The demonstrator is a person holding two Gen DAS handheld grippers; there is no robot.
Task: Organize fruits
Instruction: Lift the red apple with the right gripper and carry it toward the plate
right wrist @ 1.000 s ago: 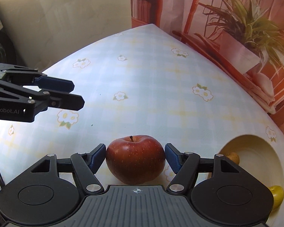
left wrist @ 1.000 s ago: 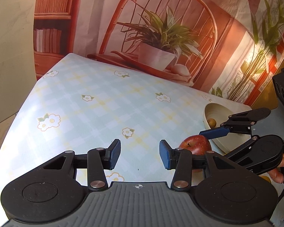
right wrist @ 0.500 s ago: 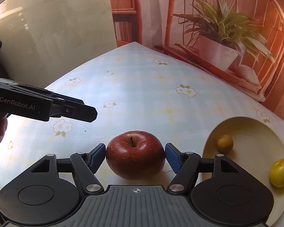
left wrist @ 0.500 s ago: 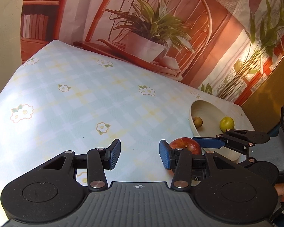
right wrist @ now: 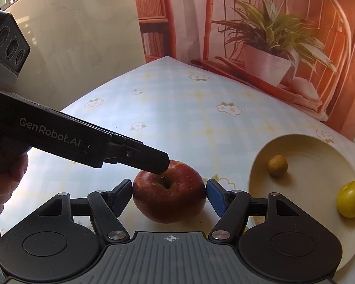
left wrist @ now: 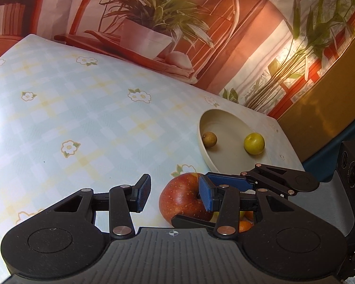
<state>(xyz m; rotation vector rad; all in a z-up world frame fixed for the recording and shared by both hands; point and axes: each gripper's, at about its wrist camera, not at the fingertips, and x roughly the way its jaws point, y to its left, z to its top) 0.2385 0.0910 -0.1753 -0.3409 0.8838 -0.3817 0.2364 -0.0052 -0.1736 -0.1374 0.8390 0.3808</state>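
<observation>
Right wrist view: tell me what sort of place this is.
Probably a staged home dining spot: a flowered tablecloth, a plate of fruit, and a printed backdrop showing a chair and potted plant.

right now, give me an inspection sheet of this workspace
surface: table under a pale checked cloth with flower prints
job's things: red apple between the right tongs; cream bowl holds a small brown fruit and a yellow-green fruit
clutter: orange fruit, mostly hidden
grippers: right tongs shut on the apple; left tongs open, empty
cables: nothing seen
surroundings: printed backdrop of chair and potted plant
</observation>
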